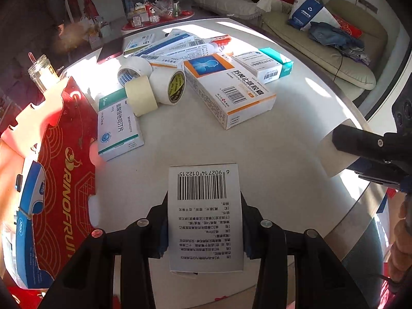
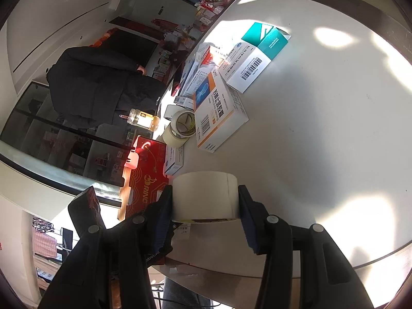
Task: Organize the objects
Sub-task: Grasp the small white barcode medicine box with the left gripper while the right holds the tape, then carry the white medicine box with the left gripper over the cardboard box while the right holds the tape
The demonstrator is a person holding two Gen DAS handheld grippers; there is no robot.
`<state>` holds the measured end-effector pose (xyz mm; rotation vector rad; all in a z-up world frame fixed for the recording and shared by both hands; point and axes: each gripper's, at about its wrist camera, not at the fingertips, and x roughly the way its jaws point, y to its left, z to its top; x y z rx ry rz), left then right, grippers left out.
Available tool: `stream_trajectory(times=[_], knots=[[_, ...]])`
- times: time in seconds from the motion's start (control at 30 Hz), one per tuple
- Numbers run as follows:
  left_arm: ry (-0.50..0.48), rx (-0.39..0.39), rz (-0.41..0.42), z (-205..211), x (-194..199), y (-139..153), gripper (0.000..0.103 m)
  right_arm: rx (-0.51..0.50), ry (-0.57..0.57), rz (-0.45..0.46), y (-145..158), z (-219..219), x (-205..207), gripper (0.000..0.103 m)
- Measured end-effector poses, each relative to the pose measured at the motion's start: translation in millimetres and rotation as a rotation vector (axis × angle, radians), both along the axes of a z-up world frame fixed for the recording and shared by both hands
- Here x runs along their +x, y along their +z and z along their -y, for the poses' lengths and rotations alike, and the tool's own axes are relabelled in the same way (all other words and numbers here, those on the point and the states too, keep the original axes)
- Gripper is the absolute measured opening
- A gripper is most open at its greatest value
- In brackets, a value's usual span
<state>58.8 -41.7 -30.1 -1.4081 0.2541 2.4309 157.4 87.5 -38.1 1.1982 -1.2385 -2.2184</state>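
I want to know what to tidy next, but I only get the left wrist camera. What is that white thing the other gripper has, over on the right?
Observer: The right gripper is shut on a white tape roll, with its jaws pressing on two opposite sides.
Operator: My left gripper has the white medicine box. Is anything under that roll?
Observer: A small printed label shows at its lower edge. I cannot tell what it belongs to.
Operator: Who is past the table? It's blurry for me.
Observer: A person in a dark padded coat, beyond the glass jar.
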Motion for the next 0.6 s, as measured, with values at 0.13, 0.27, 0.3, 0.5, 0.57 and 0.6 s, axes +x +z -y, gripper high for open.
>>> stream_trajectory(times=[0.13, 0.27, 0.3, 0.5, 0.57, 0.6], knots=[[0.041, 0.088, -0.062, 4.5, 11.6, 29.0, 0.046, -0.010, -0.015, 0.008, -1.7, -1.2, 3.2, 0.048], [0.101, 0.181, -0.108, 20.6, 16.2, 50.8, 0.046, -0.009, 0.004, 0.024, -0.7, 6.1, 6.5, 0.048], [0.115, 0.199, -0.121, 26.6, 18.5, 56.3, 0.046, -0.005, 0.007, 0.030, -0.7, 7.8, 7.2, 0.048], [0.218, 0.285, -0.186, 78.4, 31.7, 84.2, 0.046, 0.023, 0.028, 0.060, -0.5, 21.3, 16.2, 0.048], [0.267, 0.316, -0.202, 101.0, 35.3, 91.0, 0.046, 0.022, 0.038, 0.069, -0.8, 26.5, 17.4, 0.048], [0.294, 0.329, -0.213, 113.0, 38.3, 94.5, 0.046, 0.022, 0.044, 0.073, -0.7, 30.2, 17.8, 0.048]])
